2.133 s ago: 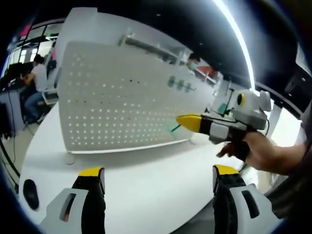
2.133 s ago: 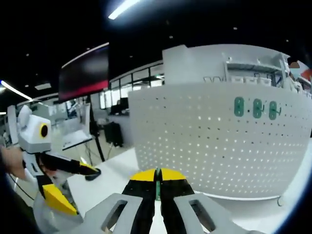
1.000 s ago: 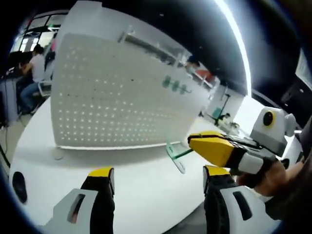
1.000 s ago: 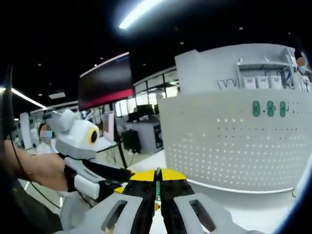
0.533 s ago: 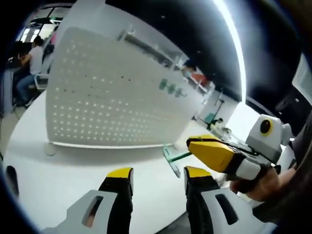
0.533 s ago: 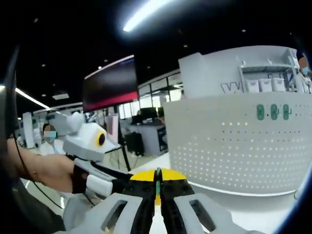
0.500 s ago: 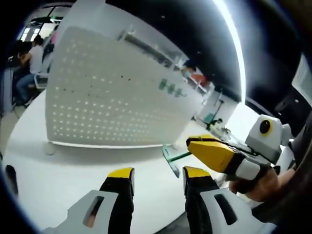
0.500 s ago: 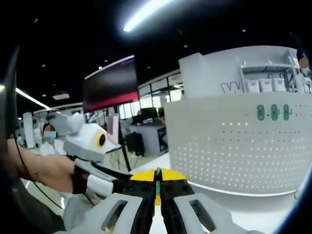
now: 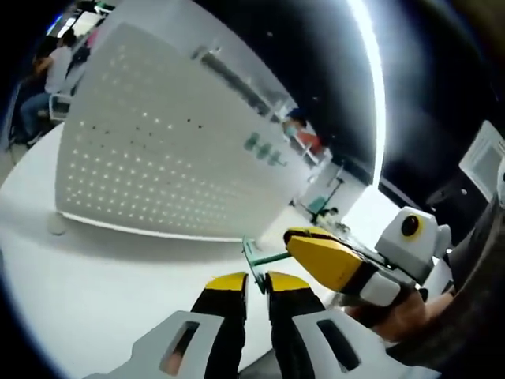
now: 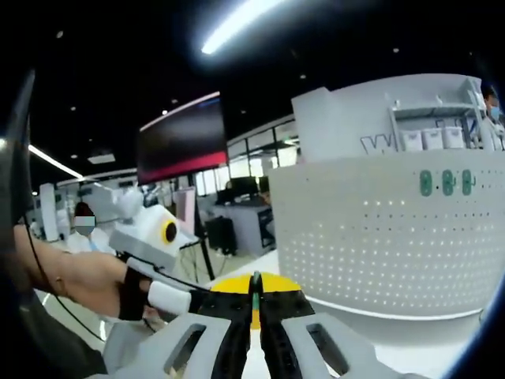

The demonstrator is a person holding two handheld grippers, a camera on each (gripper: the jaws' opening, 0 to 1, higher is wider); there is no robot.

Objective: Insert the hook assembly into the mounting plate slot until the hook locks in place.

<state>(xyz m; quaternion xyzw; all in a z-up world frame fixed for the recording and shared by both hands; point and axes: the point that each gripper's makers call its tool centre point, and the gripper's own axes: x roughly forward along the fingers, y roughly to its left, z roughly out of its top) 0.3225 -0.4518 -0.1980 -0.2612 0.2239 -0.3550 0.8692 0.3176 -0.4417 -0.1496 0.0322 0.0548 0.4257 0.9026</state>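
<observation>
A white pegboard (image 9: 158, 158) stands upright on the table, seen from the other side as the pegboard (image 10: 379, 237) in the right gripper view. Three green hooks (image 9: 264, 150) hang high on it, the same green hooks (image 10: 446, 182). My right gripper (image 9: 293, 239) is shut on a loose green hook (image 9: 254, 254), held in the air in front of the board. That green hook (image 10: 255, 294) shows edge-on between the jaws of the right gripper (image 10: 255, 283). My left gripper (image 9: 257, 283) has its jaws drawn to a narrow gap at the hook's plate end; contact is unclear. The left gripper (image 10: 193, 298) reaches in from the left.
The white table (image 9: 95, 284) runs under and in front of the board. A person (image 9: 59, 67) sits at a desk far left. A dark wall screen (image 10: 181, 142) and a shelf with boxes (image 10: 430, 134) stand behind the board. A hand (image 10: 79, 280) holds the left gripper.
The left gripper's jaws have closed from wide apart to a narrow gap and moved up to the green hook. The right gripper has kept its hold and drawn the hook back from the board.
</observation>
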